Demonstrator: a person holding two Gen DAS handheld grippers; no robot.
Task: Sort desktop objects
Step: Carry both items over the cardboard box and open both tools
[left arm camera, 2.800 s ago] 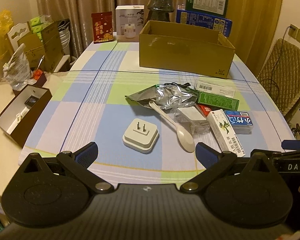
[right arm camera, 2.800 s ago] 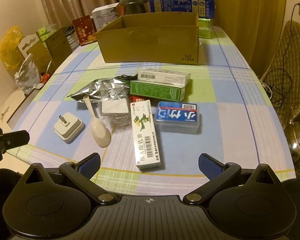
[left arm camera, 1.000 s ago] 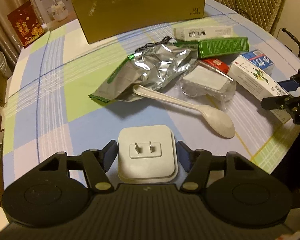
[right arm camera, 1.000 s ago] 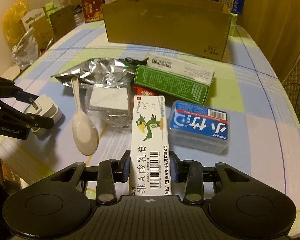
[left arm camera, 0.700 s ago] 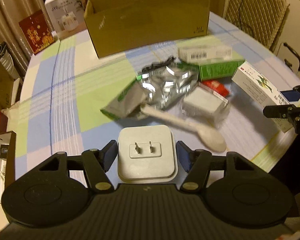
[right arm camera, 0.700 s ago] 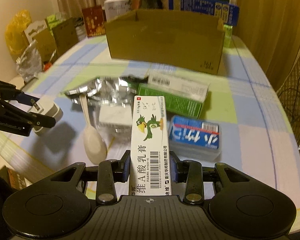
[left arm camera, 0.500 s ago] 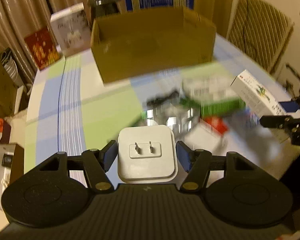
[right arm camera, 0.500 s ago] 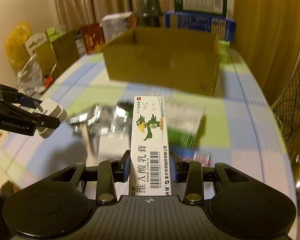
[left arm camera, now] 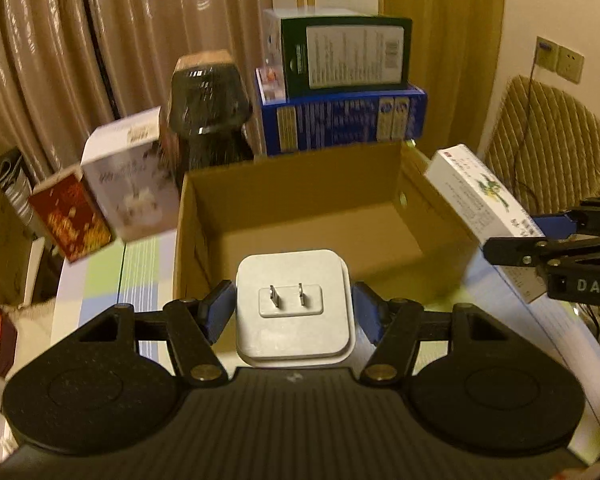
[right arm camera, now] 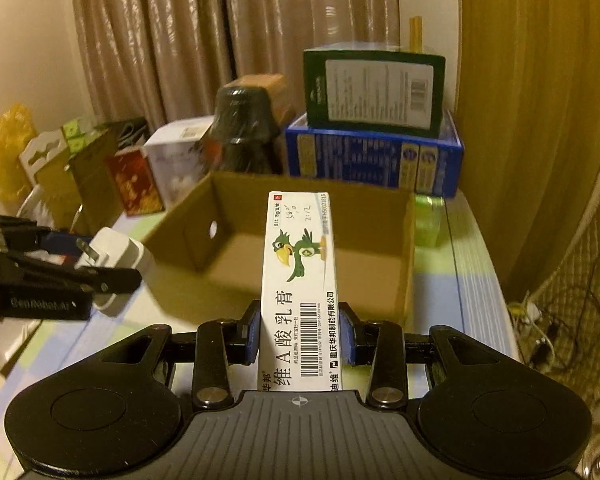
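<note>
White plug adapter (left arm camera: 294, 305) pinched in left gripper (left arm camera: 294, 312) jaws, raised before open cardboard box (left arm camera: 300, 216) near worktop (right arm camera: 472, 280) far edge. Further right, white ointment carton (right arm camera: 300, 292) clamped in right gripper (right arm camera: 299, 332) jaws, raised beside the box.

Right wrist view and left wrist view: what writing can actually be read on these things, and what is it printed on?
"维 A 酸乳膏": white ointment box with the bird drawing, clamped in the right gripper.
"重庆华邦制药有限公司": same box, right edge.
"GenRobot.AI": side of the left gripper, slightly blurred.
"DAS": side of the right gripper, cut off at the left wrist view's edge.
Too small or blurred: the box's barcode digits, the green box, the blue box, the white plug adapter.
</note>
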